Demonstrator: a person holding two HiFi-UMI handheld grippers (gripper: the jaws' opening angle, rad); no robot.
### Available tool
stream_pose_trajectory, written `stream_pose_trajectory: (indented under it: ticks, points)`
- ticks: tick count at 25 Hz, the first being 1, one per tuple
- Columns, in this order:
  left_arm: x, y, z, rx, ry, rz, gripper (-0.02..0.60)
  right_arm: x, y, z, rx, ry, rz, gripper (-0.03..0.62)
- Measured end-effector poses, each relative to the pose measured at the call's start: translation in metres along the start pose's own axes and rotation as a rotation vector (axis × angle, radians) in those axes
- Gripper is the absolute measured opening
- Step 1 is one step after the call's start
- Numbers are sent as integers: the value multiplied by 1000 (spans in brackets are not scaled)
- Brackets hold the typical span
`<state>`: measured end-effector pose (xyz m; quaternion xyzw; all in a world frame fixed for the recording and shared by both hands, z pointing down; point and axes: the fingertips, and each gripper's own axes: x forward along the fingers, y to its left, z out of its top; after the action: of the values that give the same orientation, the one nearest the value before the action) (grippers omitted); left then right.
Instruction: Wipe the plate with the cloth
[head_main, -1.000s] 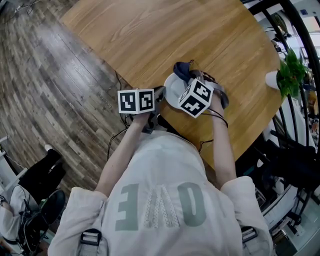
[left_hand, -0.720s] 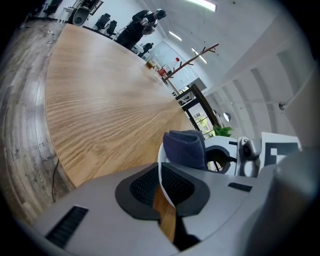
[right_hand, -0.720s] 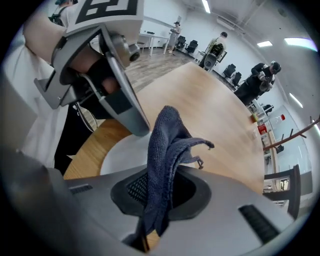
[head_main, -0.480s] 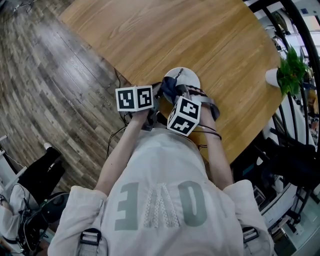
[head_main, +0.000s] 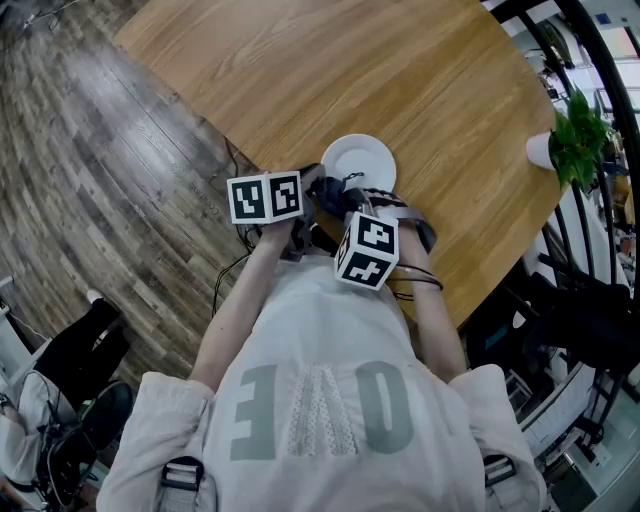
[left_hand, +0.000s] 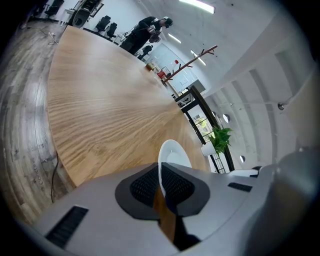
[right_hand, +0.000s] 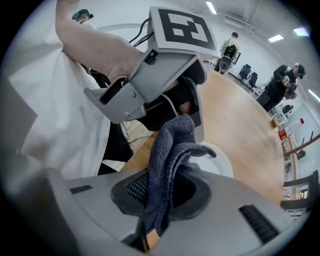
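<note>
A white plate (head_main: 358, 161) lies on the round wooden table (head_main: 300, 70) near its front edge. My left gripper (head_main: 312, 190) is shut on the plate's near-left rim; in the left gripper view the rim (left_hand: 161, 167) runs edge-on between the pads. My right gripper (head_main: 345, 197) is shut on a dark blue cloth (right_hand: 170, 155), which hangs bunched from its jaws over the plate's near edge (right_hand: 217, 160). In the right gripper view the left gripper (right_hand: 187, 107) sits just beyond the cloth.
A potted green plant (head_main: 575, 140) in a white pot stands at the table's right edge. Black railing (head_main: 600, 60) runs past it. Wood-plank floor (head_main: 90, 160) lies to the left, with cables by the table edge. People stand far off (left_hand: 150, 27).
My right gripper has carried the cloth from the plate's far right side toward me, to its near edge. The plate's top now shows bare. The left gripper has stayed put.
</note>
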<state>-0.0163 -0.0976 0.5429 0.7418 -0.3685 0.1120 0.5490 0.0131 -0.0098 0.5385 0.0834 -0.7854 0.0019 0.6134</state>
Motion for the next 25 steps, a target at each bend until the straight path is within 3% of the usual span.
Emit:
stream_pose_trajectory:
  ticks: [6, 7, 9, 14, 18, 25]
  points:
    - [-2, -5, 3, 97, -34, 32, 28, -13, -31, -12, 64, -7, -72, 57]
    - [-3, -6, 7, 104, -51, 35, 44, -16, -41, -15, 82, -8, -95, 57]
    - [-9, -8, 15, 117, -87, 44, 135, -21, -62, -21, 122, -11, -141, 57]
    - [-19, -8, 22, 174, -112, 66, 143, -19, -115, -29, 170, 16, -235, 57]
    - [-25, -3, 22, 162, -120, 79, 143, -6, -134, -27, 161, 30, -232, 57]
    - [-37, 12, 30, 145, -150, 110, 143, 11, -126, -16, 81, 74, -234, 57]
